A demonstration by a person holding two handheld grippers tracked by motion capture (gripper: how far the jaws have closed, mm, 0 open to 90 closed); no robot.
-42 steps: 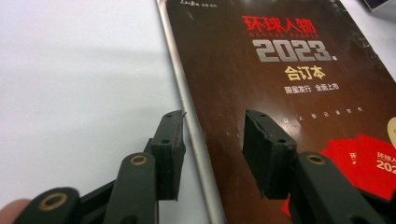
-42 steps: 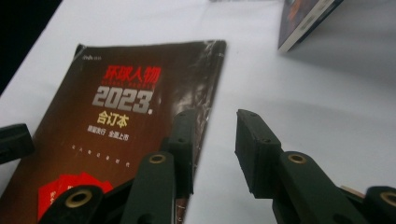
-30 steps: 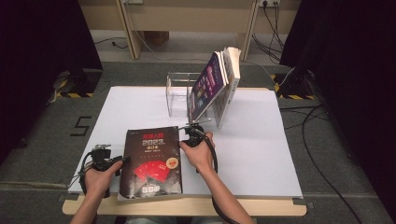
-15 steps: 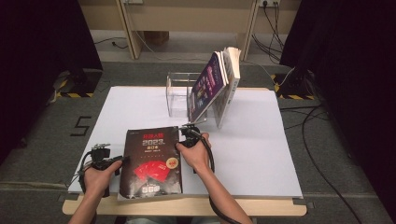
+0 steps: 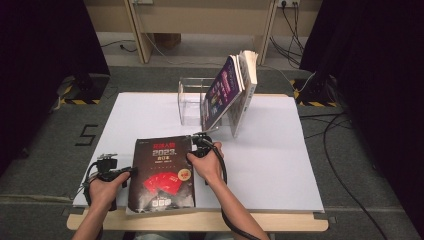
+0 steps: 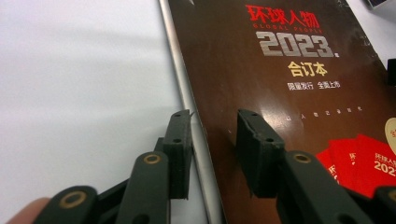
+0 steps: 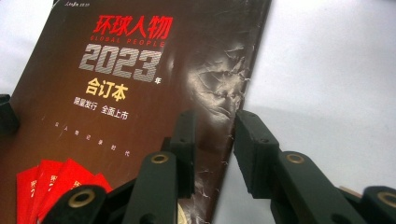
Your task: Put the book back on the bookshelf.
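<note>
book point(image 5: 161, 172) flat at table's point(image 5: 300, 175) near edge, bare room to its right | left gripper point(image 5: 131, 171) straddles spine edge, jaws just closing, contact unclear | right gripper point(image 5: 192, 148) straddles creased right edge, grip unclear

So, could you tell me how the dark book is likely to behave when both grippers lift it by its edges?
The book looks thick, so probably heavy for its size. Its soft cover is creased near the right gripper, so it may sag between grips. The cover looks glossy, so the left gripper, whose jaws have just been closing astride the spine edge, could slip.
</note>
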